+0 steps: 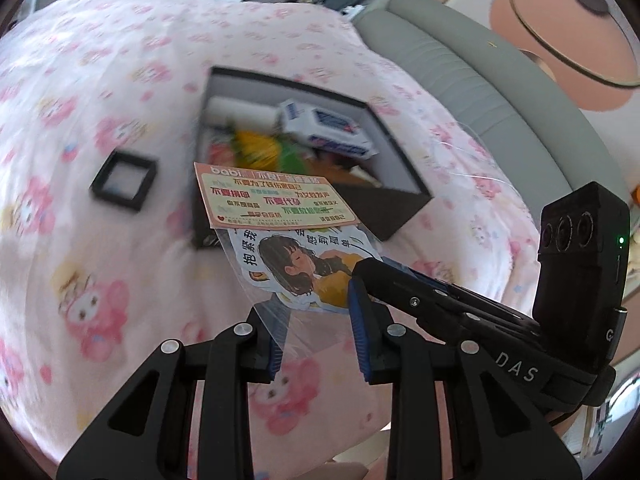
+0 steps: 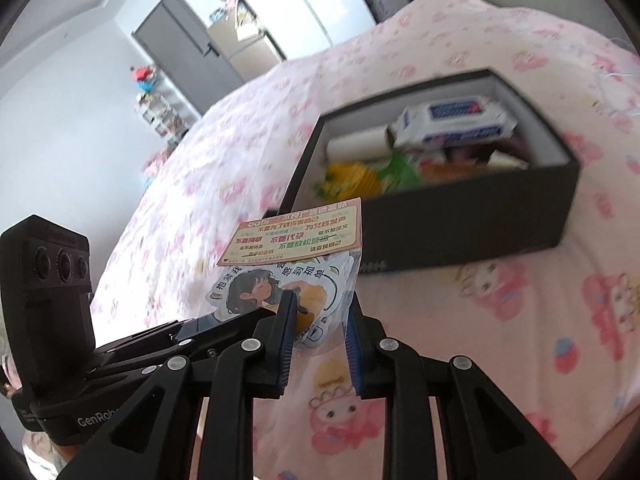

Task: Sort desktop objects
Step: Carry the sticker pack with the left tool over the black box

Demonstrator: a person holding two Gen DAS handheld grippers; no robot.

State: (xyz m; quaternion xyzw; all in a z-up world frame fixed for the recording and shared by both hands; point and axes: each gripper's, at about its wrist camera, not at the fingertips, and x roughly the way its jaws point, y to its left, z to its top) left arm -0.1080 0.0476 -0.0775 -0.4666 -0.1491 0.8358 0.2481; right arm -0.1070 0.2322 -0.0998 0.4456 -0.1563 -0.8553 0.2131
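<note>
A clear plastic sticker pack with an orange header card and a cartoon girl hangs in the air above the pink bed sheet, just in front of a black box. My left gripper stands open, with the pack's lower clear edge between its fingers. My right gripper also has a gap between its fingers around the pack; which one grips it is unclear. The box holds a blue-and-white tissue pack, a white roll and yellow and green items.
A small black square frame lies on the sheet left of the box. A grey padded headboard curves behind the bed. A grey door and shelves stand across the room.
</note>
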